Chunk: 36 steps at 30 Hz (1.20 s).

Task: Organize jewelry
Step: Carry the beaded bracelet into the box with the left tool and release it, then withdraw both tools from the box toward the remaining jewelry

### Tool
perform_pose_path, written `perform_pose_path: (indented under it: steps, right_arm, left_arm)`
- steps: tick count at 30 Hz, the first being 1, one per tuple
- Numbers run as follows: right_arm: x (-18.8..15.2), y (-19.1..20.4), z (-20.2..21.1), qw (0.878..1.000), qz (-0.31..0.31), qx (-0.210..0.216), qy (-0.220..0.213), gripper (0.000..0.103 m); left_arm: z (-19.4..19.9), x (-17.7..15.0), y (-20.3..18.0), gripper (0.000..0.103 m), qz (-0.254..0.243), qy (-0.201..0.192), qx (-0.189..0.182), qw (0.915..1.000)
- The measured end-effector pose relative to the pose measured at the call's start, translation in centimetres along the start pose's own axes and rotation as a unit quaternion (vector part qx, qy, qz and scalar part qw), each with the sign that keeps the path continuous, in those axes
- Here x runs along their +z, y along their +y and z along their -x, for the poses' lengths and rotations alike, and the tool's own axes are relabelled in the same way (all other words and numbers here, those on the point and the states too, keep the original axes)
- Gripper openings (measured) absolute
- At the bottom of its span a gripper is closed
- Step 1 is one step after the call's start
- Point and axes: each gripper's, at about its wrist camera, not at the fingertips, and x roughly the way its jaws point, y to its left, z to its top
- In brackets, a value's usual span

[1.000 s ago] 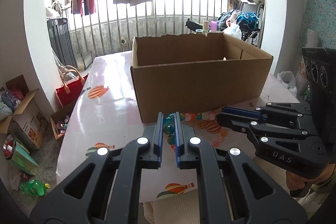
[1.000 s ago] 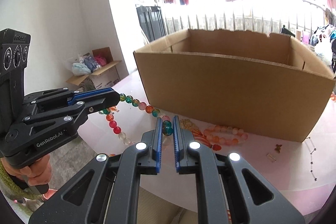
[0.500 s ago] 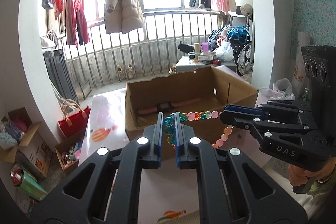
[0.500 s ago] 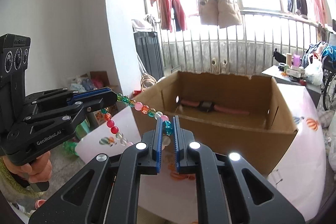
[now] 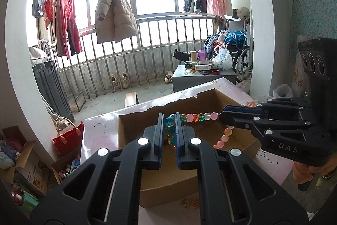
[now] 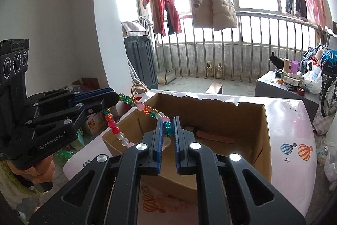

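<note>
A: Above the open cardboard box (image 6: 210, 119), we have the bead necklace (image 6: 147, 109) strung in the air between our two tongs. Our left gripper (image 5: 169, 128) is clamped on a cluster of teal beads; our right gripper (image 6: 167, 129) is clamped on a single teal bead at the other end of the span.

B: Agreed. From the left wrist view, the right gripper (image 5: 224, 116) comes in from the right edge, tips closed on the strand, with a hand (image 5: 303, 172) gripping its handle below. Pink, orange, green and clear beads run level between the two tools, and a loop of peach beads (image 5: 223, 137) sags beneath the right tips.

A: From the right wrist view we note the mirror of that: the left gripper (image 6: 114, 98) enters from the left, tips closed, a hand (image 6: 42, 170) on its handle. A second length of red, orange and clear beads (image 6: 114, 130) hangs down from it and curves toward our right jaws.

B: Box sits on a pale pink table (image 6: 294, 123) printed with hot-air balloons (image 6: 297, 150). Far rim of the box is torn and ragged.

A: Inside the box, on its floor, lies a pink strap (image 6: 214, 136); whether it is a watch we cannot tell for certain.

B: Strand hangs clear of the box, touching only the tongs
</note>
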Motion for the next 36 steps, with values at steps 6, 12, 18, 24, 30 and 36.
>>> perform_pose_path:
  steps: [6, 12, 18, 24, 30, 36]
  right_arm:
    - [1.6, -3.0, -4.5, 0.996, -0.047, 0.022, 0.066, 0.01]
    - [2.1, -5.2, -9.6, 0.984, -0.092, 0.042, 0.148, 0.01]
    - [1.4, -6.4, -14.3, 0.954, -0.153, 0.067, 0.248, 0.01]
    - [-0.4, -7.1, -18.3, 0.913, -0.223, 0.092, 0.328, 0.01]
    - [-1.6, -7.2, -18.4, 0.91, -0.245, 0.091, 0.322, 0.011]
    - [-0.8, -7.2, -17.0, 0.925, -0.225, 0.086, 0.293, 0.011]
  left_arm:
    - [-5.6, 0.6, 2.3, 0.008, 0.023, 0.056, -0.017, 0.998]
    - [-11.0, -0.1, 4.3, 0.008, 0.034, 0.135, -0.026, 0.9899]
    - [-14.8, -1.6, 6.2, 0.008, 0.048, 0.222, -0.024, 0.9736]
    - [-16.2, -2.5, 7.0, 0.009, 0.051, 0.28, -0.006, 0.9587]
    - [-15.8, -2.6, 7.6, 0.01, 0.061, 0.27, 0.006, 0.9608]
    - [-13.5, -1.4, 8.1, 0.011, 0.075, 0.229, 0.008, 0.9705]
